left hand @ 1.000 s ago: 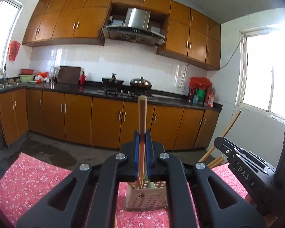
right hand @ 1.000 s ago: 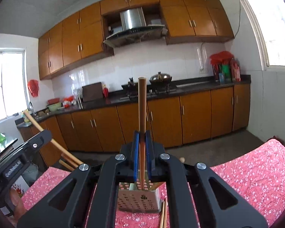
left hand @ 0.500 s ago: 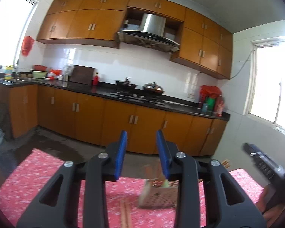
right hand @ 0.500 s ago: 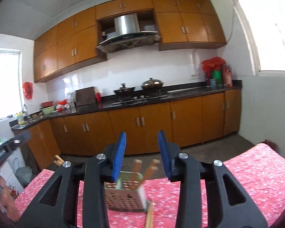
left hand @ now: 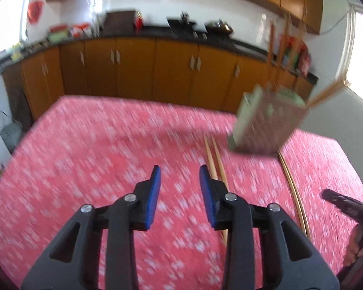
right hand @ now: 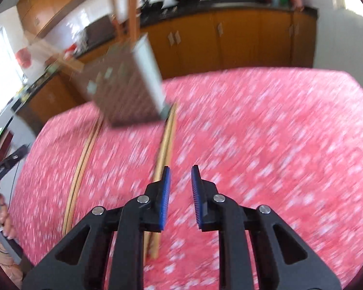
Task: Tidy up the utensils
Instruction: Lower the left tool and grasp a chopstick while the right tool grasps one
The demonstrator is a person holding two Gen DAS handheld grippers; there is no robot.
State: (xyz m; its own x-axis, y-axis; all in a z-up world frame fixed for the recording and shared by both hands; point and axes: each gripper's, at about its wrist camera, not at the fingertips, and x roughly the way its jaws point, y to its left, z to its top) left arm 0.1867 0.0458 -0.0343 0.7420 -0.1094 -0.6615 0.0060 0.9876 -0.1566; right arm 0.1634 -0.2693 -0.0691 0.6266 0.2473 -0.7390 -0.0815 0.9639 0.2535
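A perforated utensil holder [left hand: 266, 123] stands on the red flowered tablecloth [left hand: 84, 157] with chopsticks [left hand: 326, 94] sticking out of it. Two pairs of chopsticks lie on the cloth: one [left hand: 215, 154] just right of my left gripper [left hand: 179, 176], the other [left hand: 292, 186] further right. The left jaws are apart and closing, with nothing between them. In the right wrist view, my right gripper [right hand: 180, 176] is also closing on nothing. A chopstick pair [right hand: 165, 140] lies just left of its fingers, and the holder [right hand: 128, 82] stands beyond. Both views are motion-blurred.
Orange kitchen cabinets [left hand: 138, 67] under a dark counter run behind the table. The right gripper's body [left hand: 343, 203] shows at the right edge of the left wrist view. The left gripper [right hand: 7, 164] and a hand [right hand: 0, 220] show at the left edge of the right one.
Each gripper was shut on an upright chopstick over the holder, then opened and let it go. Both have since dropped and tilted down toward the tablecloth, and the right jaws have narrowed.
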